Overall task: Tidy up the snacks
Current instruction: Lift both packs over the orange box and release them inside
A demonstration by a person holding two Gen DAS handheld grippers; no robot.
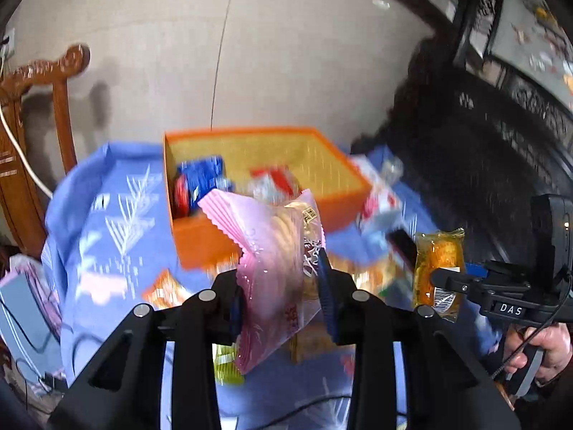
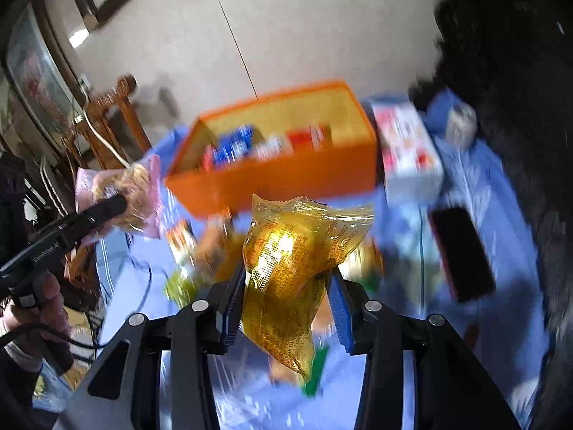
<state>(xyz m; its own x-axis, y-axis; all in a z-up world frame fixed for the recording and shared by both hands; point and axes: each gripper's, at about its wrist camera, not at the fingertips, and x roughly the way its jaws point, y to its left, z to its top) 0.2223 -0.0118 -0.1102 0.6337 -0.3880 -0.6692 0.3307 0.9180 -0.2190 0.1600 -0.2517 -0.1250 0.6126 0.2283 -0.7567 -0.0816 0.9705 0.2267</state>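
My left gripper (image 1: 281, 297) is shut on a pink snack packet (image 1: 275, 268) with round biscuits inside, held above the blue cloth in front of the orange box (image 1: 343, 204). My right gripper (image 2: 286, 301) is shut on a yellow snack packet (image 2: 290, 261), also held up in front of the orange box (image 2: 286, 179). The box holds blue and red snack packs (image 2: 265, 143). Each gripper shows in the other view: the right one with the yellow packet (image 1: 438, 268) at the right, the left one with the pink packet (image 2: 121, 193) at the left.
Loose snack packets (image 2: 200, 247) lie on the blue patterned cloth (image 1: 118, 251) below both grippers. A white and red carton (image 2: 408, 154) and a black phone-like slab (image 2: 462, 251) lie right of the box. A wooden chair (image 1: 39, 114) stands at the left, dark furniture at the right.
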